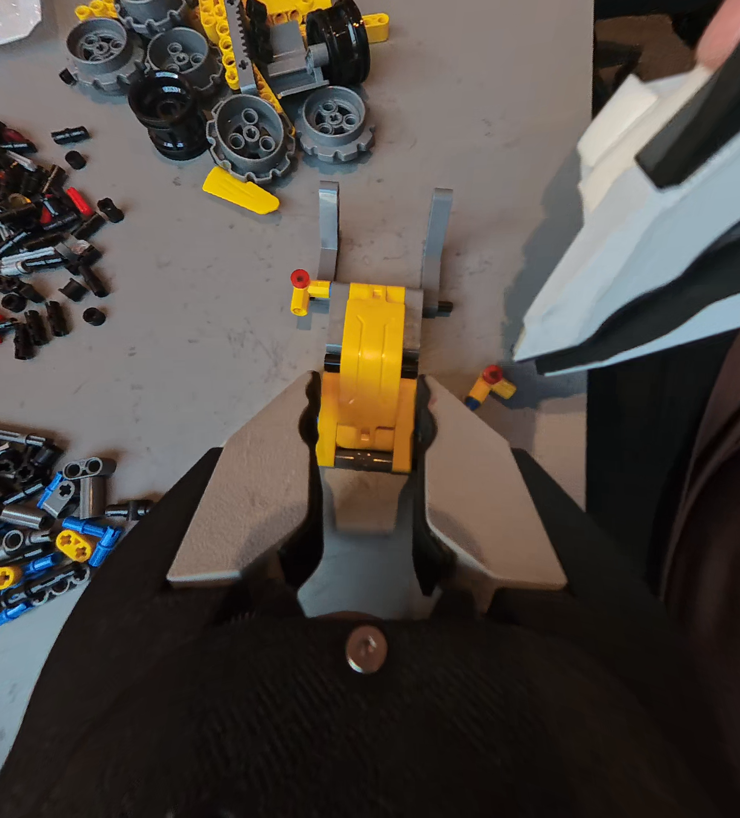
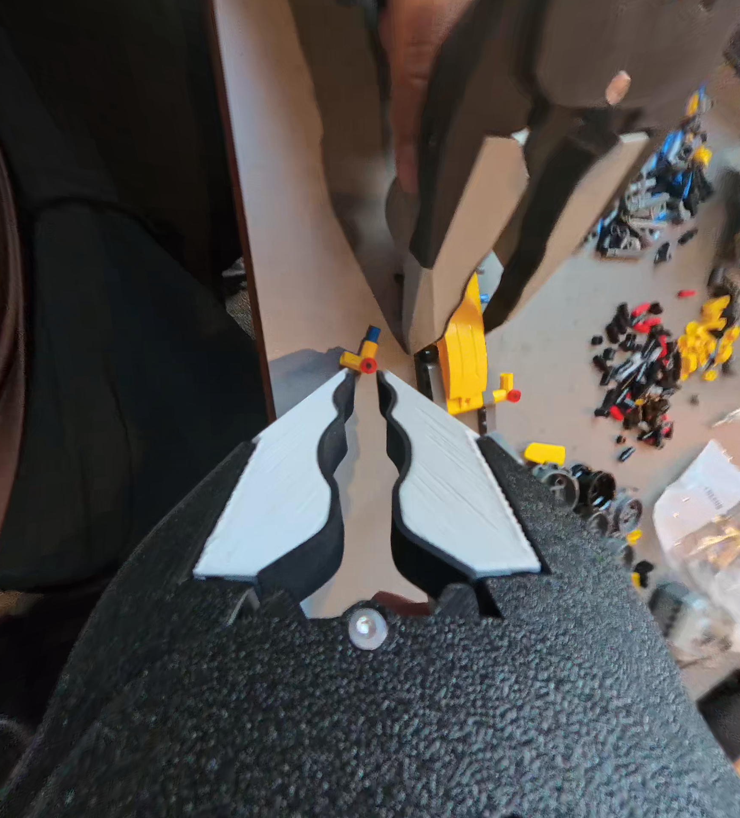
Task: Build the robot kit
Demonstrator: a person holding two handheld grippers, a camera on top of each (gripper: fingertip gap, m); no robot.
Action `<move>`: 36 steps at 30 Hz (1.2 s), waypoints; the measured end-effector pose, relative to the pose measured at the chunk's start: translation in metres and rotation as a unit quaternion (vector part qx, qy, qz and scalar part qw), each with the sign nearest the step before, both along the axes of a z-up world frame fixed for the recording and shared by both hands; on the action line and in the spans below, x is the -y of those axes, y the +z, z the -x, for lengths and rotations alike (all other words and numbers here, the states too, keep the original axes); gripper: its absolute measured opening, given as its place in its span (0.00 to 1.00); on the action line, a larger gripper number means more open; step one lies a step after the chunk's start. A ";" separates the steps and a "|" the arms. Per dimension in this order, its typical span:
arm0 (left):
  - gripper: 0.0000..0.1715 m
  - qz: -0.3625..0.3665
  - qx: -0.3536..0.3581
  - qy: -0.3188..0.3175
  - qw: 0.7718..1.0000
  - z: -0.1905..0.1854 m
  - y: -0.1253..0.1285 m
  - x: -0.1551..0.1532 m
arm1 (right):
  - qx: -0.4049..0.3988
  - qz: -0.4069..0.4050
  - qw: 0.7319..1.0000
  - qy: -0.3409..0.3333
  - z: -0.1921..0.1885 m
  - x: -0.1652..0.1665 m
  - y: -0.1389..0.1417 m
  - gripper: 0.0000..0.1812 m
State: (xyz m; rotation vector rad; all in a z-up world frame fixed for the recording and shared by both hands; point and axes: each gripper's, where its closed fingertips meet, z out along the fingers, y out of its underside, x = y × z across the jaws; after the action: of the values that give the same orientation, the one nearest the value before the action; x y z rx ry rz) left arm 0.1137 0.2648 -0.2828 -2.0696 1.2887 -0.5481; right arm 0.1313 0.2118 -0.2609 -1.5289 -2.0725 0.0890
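Note:
My left gripper (image 1: 366,380) is shut on a yellow and grey brick assembly (image 1: 375,349) that rests on the grey table (image 1: 182,354). Two curved grey arms (image 1: 437,234) stick out from its far end. A small yellow, red and blue connector (image 1: 304,292) is attached at its left side. A second such connector (image 1: 490,387) lies loose near the table's right edge. My right gripper (image 2: 364,374) is narrowly open and empty, its tips just short of this loose connector (image 2: 361,356). The left gripper (image 2: 448,336) and the assembly (image 2: 465,354) also show in the right wrist view.
Grey and black wheels (image 1: 248,133) and a partly built yellow vehicle (image 1: 271,35) lie at the far side. A yellow wedge (image 1: 240,194) lies near them. Piles of black and red pins (image 1: 18,230) and grey and blue connectors (image 1: 27,522) lie left. Plastic bags (image 2: 713,531) lie beyond.

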 end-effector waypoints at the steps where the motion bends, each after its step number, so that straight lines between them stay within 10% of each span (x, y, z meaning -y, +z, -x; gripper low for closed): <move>1: 0.23 0.004 0.004 0.003 1.000 0.000 0.000 0.000 | -0.013 0.020 0.999 -0.024 0.000 -0.001 0.001 0.07; 11: 0.23 0.014 0.019 0.021 1.000 -0.001 0.001 0.000 | -0.114 0.168 0.968 -0.145 0.007 0.000 -0.019 0.12; 36: 0.23 0.008 -0.011 0.053 0.998 0.005 0.000 0.000 | -0.195 0.160 0.950 -0.183 0.007 -0.004 -0.020 0.11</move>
State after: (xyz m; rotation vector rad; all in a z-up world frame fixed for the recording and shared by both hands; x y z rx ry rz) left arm 0.1084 0.2653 -0.2828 -2.1493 1.1816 -0.4910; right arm 0.1248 0.2162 -0.2814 -1.8865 -1.4912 0.5631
